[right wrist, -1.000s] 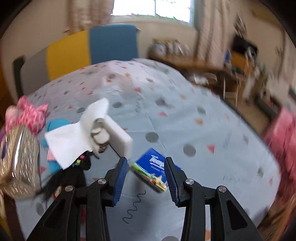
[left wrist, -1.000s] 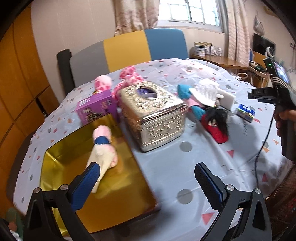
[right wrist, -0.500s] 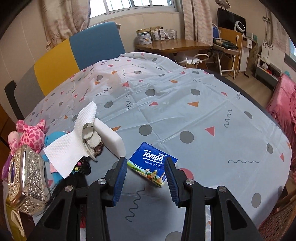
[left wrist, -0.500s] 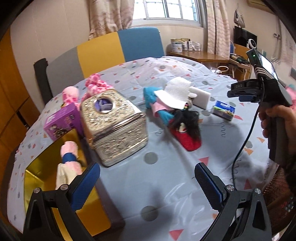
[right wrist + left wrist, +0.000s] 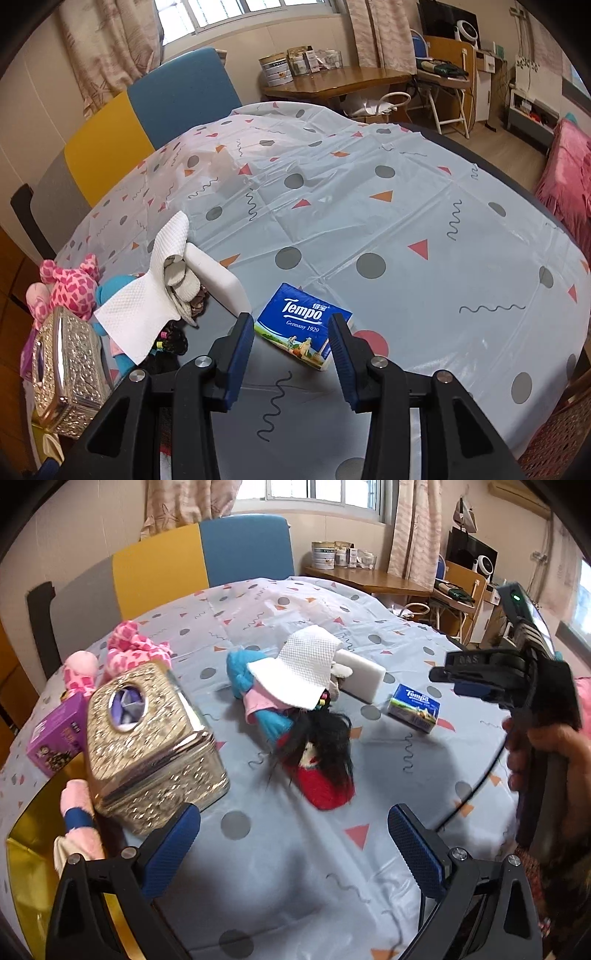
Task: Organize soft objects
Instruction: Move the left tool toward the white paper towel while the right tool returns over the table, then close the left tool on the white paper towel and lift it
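Note:
A doll with black hair and a red dress (image 5: 317, 764) lies mid-table, its head end under a white paper towel (image 5: 295, 672) beside a blue plush (image 5: 238, 672). My left gripper (image 5: 291, 830) hovers open just in front of the doll, nothing between its fingers. A pink-and-cream plush (image 5: 77, 834) lies in the gold tray (image 5: 26, 882) at the left. A pink spotted plush (image 5: 133, 650) sits behind the gold tissue box (image 5: 147, 738). My right gripper (image 5: 290, 330) is partly open above a blue Tempo tissue pack (image 5: 303, 332), which lies on the table framed by its fingers, untouched.
A white sponge block (image 5: 218, 277) lies next to the paper towel (image 5: 147, 306). A purple carton (image 5: 55, 734) stands left of the tissue box. A hand (image 5: 535, 753) holds the right gripper's handle at the right. Sofa backs, a wooden side table and a pink blanket surround the table.
The left view has swung right: the gold tray slid to the left edge and the doll now lies centred ahead of the open fingers. The right view sharpened and rolled slightly over the tissue pack.

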Motion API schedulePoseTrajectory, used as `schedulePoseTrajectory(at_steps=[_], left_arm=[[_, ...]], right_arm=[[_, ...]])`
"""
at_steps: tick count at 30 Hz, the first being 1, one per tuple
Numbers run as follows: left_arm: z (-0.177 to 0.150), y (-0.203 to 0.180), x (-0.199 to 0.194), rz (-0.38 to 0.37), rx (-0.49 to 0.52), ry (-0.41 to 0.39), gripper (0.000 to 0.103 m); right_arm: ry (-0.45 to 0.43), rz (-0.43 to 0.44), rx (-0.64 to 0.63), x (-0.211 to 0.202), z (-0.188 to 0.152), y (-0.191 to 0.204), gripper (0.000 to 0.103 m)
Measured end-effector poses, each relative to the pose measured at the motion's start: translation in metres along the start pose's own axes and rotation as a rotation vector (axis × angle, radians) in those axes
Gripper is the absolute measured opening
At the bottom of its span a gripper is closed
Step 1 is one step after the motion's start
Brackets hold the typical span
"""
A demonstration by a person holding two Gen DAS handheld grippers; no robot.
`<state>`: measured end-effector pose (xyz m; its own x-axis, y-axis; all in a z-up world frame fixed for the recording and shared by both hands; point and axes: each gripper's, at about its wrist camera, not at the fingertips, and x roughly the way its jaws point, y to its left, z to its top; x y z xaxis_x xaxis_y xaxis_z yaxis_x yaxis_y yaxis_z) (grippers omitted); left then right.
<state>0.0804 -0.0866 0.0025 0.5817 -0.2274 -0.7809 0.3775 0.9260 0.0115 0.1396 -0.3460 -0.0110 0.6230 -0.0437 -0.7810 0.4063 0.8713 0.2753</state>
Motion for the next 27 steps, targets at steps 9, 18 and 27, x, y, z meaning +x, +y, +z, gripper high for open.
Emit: schedulePoseTrajectory(at_steps=[9, 18, 27], left_arm=[[0.060, -0.013, 0.029, 0.010, 0.050, -0.016, 0.086], [0.128, -0.027, 0.089, 0.026, 0.057, 0.000, 0.079], [0.156, -0.034, 0.166, 0.019, 0.031, 0.099, 0.062]], right_arm=[[0.003, 0.036, 0.021, -0.002, 0.001, -0.002, 0.042], [0.012, 0.081, 0.072, -0.003, 0.004, -0.011, 0.042], [0.047, 0.118, 0.097, 0.003, 0.004, -0.014, 0.042]])
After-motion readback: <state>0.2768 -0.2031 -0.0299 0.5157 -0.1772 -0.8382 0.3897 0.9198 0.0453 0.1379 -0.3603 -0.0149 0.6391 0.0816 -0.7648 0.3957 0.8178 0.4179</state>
